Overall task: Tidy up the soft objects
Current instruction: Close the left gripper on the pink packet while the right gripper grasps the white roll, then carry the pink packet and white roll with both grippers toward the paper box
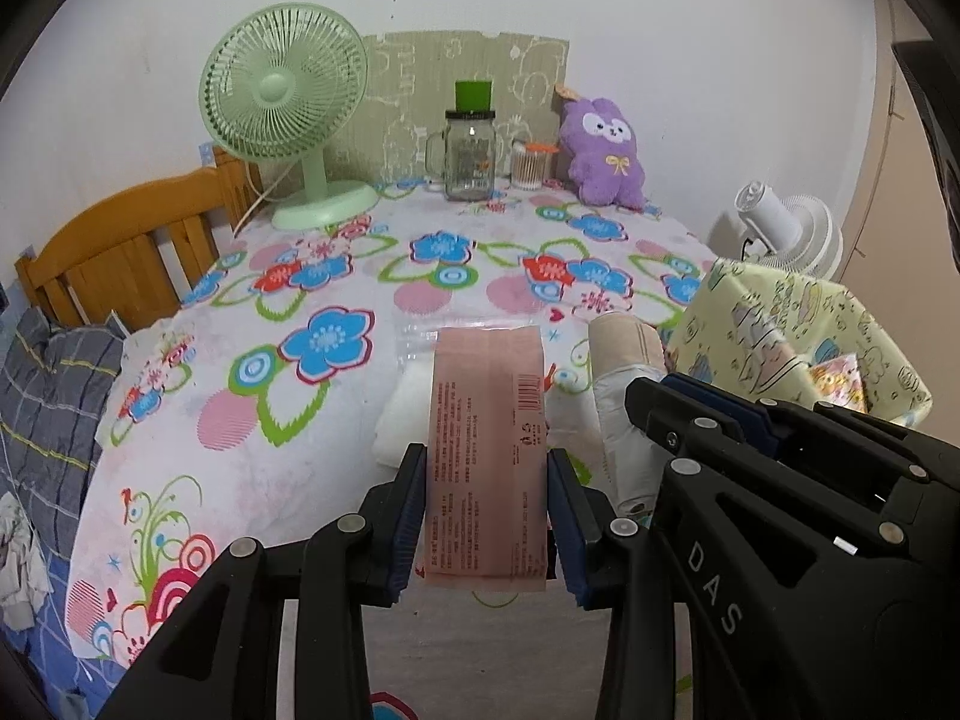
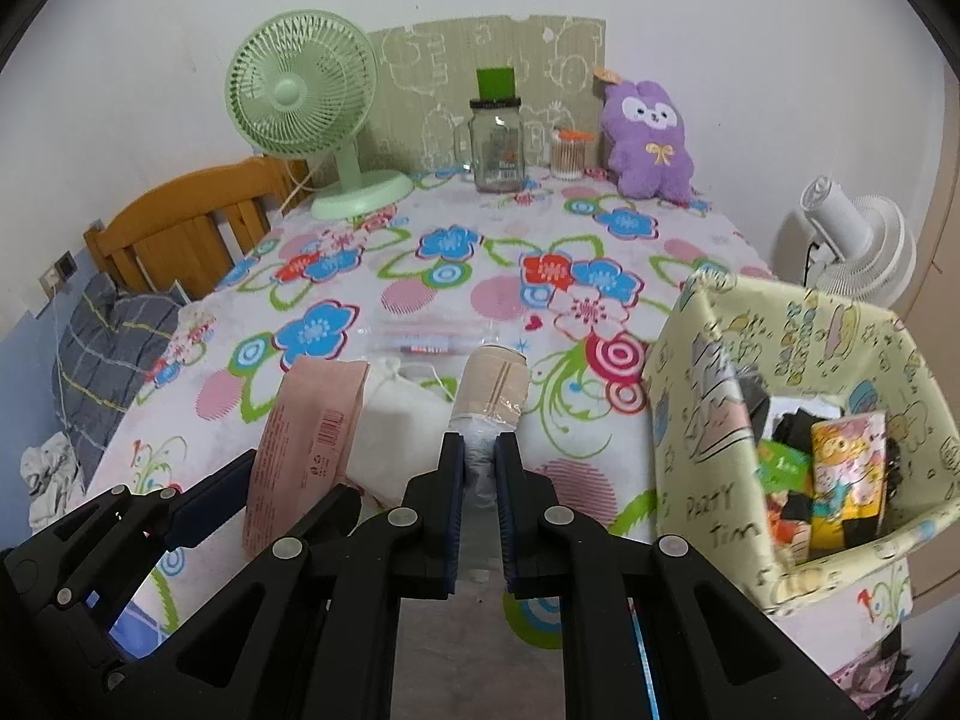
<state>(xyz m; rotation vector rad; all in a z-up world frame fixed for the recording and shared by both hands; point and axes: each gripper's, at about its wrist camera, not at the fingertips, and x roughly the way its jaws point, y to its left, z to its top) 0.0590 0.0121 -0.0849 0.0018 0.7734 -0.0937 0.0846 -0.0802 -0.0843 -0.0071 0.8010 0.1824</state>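
Two grippers working at once: my left gripper [image 1: 487,516] has its fingers pinching the pink packet [image 1: 489,456] by its long edges, near the counter's [image 1: 336,276] front edge. My right gripper [image 2: 479,510] squeezes the beige roll [image 2: 495,390] at its plastic-wrapped end, just beside a white pouch [image 2: 399,438]. Yellow box [image 2: 696,396] sits right, holding what look like packets.
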